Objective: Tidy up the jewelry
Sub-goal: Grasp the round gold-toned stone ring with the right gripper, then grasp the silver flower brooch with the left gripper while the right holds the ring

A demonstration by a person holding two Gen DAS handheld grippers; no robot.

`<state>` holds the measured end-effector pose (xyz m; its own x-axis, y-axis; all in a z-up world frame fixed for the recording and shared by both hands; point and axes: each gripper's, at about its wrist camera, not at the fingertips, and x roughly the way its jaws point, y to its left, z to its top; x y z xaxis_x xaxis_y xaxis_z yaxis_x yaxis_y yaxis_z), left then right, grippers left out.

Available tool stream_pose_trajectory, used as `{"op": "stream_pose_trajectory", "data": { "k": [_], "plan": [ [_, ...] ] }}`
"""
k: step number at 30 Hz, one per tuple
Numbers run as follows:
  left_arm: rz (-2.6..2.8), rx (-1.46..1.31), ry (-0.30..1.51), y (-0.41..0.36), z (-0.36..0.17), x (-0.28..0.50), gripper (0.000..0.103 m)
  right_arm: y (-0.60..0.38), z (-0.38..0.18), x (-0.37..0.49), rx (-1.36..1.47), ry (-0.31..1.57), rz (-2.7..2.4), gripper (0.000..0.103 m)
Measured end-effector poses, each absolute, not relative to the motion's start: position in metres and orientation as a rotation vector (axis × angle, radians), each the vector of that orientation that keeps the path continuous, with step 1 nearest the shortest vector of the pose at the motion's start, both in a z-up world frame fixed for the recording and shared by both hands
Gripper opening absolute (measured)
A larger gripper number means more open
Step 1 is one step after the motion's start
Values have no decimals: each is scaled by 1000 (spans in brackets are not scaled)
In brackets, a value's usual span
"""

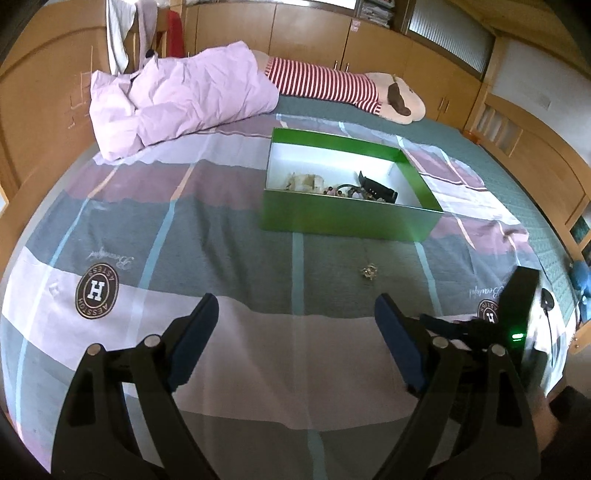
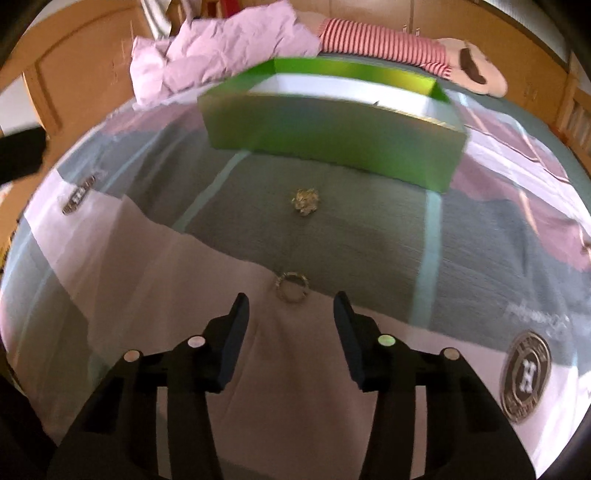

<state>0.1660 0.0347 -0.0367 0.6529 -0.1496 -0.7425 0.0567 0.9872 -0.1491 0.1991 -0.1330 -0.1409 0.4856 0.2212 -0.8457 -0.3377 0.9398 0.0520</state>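
A green open box [image 1: 347, 218] with a white inside stands on the bed and holds several jewelry pieces [image 1: 343, 190]. A small gold tangled piece [image 1: 368, 272] lies on the bedspread in front of it; it also shows in the right wrist view [image 2: 305, 201]. A beaded ring-shaped bracelet [image 2: 291, 287] lies just ahead of my right gripper [image 2: 291, 306], which is open and empty. My left gripper [image 1: 295, 306] is open and empty, well short of the box [image 2: 332, 136]. The right gripper's body [image 1: 517, 306] shows at the right of the left wrist view.
The bed has a plaid bedspread [image 1: 184, 221] with round logo patches. A pink duvet [image 1: 177, 96] and a striped plush toy [image 1: 332, 83] lie at the far side. Wooden wardrobes [image 1: 295, 33] line the walls.
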Motion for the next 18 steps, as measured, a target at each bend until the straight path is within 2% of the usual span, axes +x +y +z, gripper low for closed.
{"op": "stream_pose_trajectory", "data": {
  "k": [4, 6, 8, 18],
  "plan": [
    [-115, -93, 854, 33, -41, 173, 86, -127, -147, 206, -130, 1004, 329, 39],
    [-112, -100, 867, 34, -45, 178, 86, -127, -146, 208, -102, 1016, 332, 32],
    [-103, -101, 875, 35, -49, 182, 86, -127, -146, 208, -96, 1024, 334, 21],
    [-110, -87, 930, 17, -75, 207, 86, -131, -141, 210, -69, 1020, 337, 21]
  ]
}}
